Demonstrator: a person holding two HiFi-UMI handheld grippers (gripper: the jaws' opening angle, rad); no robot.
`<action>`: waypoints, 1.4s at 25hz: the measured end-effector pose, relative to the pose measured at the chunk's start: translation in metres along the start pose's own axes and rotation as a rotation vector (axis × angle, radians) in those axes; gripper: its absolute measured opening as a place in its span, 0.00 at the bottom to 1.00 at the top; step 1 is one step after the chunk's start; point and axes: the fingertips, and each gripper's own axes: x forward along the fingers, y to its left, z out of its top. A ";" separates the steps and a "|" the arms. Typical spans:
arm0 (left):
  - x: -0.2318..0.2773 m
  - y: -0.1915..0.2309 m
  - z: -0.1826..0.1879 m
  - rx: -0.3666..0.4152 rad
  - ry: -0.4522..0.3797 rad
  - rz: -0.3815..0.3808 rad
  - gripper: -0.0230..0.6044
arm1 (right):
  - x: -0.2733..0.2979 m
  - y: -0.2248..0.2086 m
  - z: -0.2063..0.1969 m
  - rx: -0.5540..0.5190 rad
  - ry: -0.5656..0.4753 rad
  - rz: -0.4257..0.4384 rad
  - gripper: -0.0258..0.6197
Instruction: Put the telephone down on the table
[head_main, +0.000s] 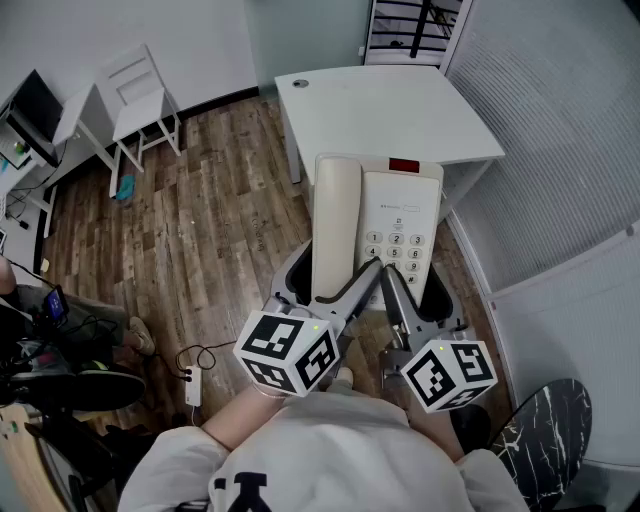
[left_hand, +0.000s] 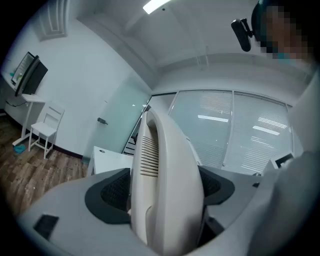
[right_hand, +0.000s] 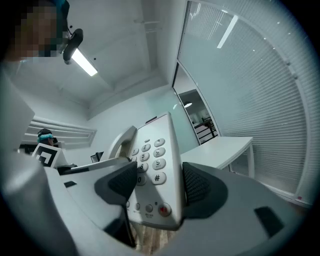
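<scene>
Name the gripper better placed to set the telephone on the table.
Right gripper, probably: it clamps the telephone by its keypad side, with the table just ahead. The left gripper clamps the handset side.

Left gripper (head_main: 325, 285), right gripper (head_main: 415, 290): pale grey shells, black textured pads (right_hand: 197, 187), a white cube (head_main: 290, 350) of black square markers each; behind the cubes, light shirt (head_main: 330, 450).
</scene>
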 end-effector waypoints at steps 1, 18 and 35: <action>0.000 0.000 0.000 0.002 0.000 0.000 0.67 | 0.000 0.000 0.000 0.000 -0.001 0.001 0.50; -0.001 0.008 -0.003 -0.004 0.003 0.008 0.67 | 0.005 0.004 -0.003 -0.028 -0.008 0.008 0.50; -0.014 0.044 0.007 0.003 0.014 -0.014 0.67 | 0.025 0.032 -0.022 -0.005 -0.026 -0.022 0.50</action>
